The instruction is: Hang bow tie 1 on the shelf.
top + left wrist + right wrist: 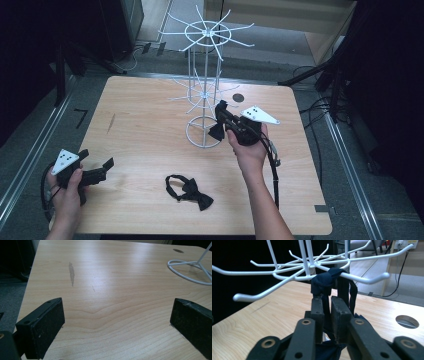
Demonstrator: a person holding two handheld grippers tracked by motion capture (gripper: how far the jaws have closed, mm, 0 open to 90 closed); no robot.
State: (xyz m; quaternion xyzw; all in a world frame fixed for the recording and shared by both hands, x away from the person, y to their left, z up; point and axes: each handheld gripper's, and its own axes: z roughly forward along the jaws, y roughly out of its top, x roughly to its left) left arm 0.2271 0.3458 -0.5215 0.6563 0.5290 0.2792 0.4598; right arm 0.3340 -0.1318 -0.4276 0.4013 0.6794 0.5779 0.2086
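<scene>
High view: the right claw (223, 119) is at the lower tier of the white wire rack (206, 90), closed on a dark bow tie (218, 131) whose strap goes up to a rack arm; the tie's body hangs under the claw. A second bow tie (190, 192) lies on the table (140, 120) near the front edge, well apart from the left claw (100, 169), which rests open and empty at the left. Left gripper view: the jaws stand wide over bare wood, with the rack base (190, 271) far off at the right. Right gripper view: the right claw (327, 315) pinches dark fabric (324, 282) looped over one hooked arm (364, 277). We judge the step best done by sliding the loop past the upturned hook tip before letting go, keeping the strap untwisted. We cannot tell whether the loop fully rings the arm; the tie's lower part is cut off behind the jaws.
</scene>
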